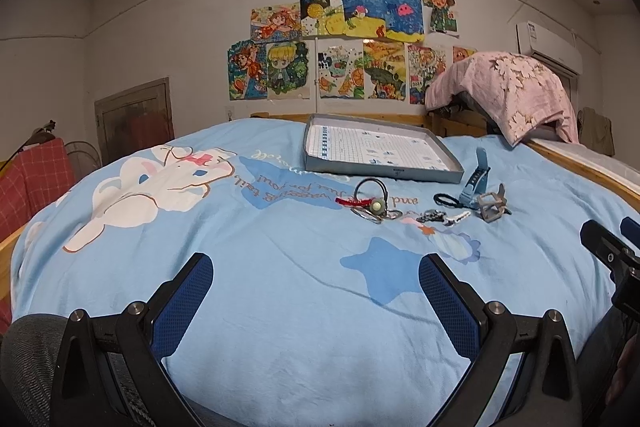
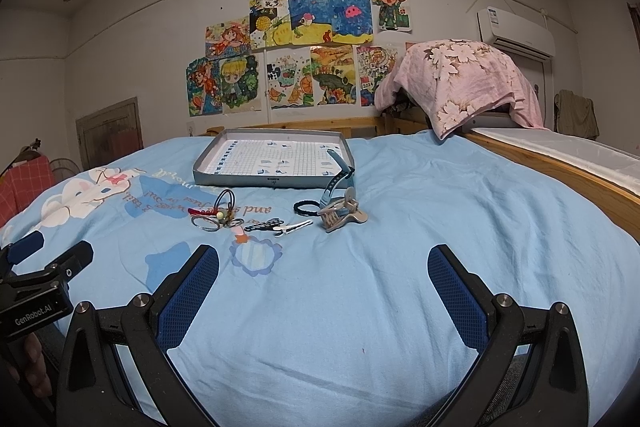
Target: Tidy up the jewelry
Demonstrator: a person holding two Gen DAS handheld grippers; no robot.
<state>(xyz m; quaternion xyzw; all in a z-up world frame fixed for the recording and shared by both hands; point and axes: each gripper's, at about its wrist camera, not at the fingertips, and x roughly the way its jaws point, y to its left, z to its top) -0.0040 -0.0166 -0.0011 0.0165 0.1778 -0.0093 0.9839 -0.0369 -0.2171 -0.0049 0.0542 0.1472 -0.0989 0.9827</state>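
Observation:
A shallow grey tray (image 1: 382, 171) (image 2: 240, 180) with a gridded paper lining lies on the blue bedspread. In front of it lie small pieces: a ring cluster with a red cord and pale bead (image 1: 374, 206) (image 2: 216, 215), a black hair tie (image 1: 447, 200) (image 2: 306, 207), a blue watch band (image 1: 478, 175) (image 2: 336, 183), a beige claw clip (image 1: 493, 207) (image 2: 342, 215), and small clips (image 1: 444, 218) (image 2: 280, 226). My left gripper (image 1: 316, 285) and right gripper (image 2: 323, 277) are both open and empty, well short of the items.
A wooden bed rail (image 2: 560, 167) runs along the right side. A pink floral cloth (image 2: 456, 83) covers something at the bed's far right corner. Drawings hang on the back wall. A red checked cloth (image 1: 32, 183) lies at the left.

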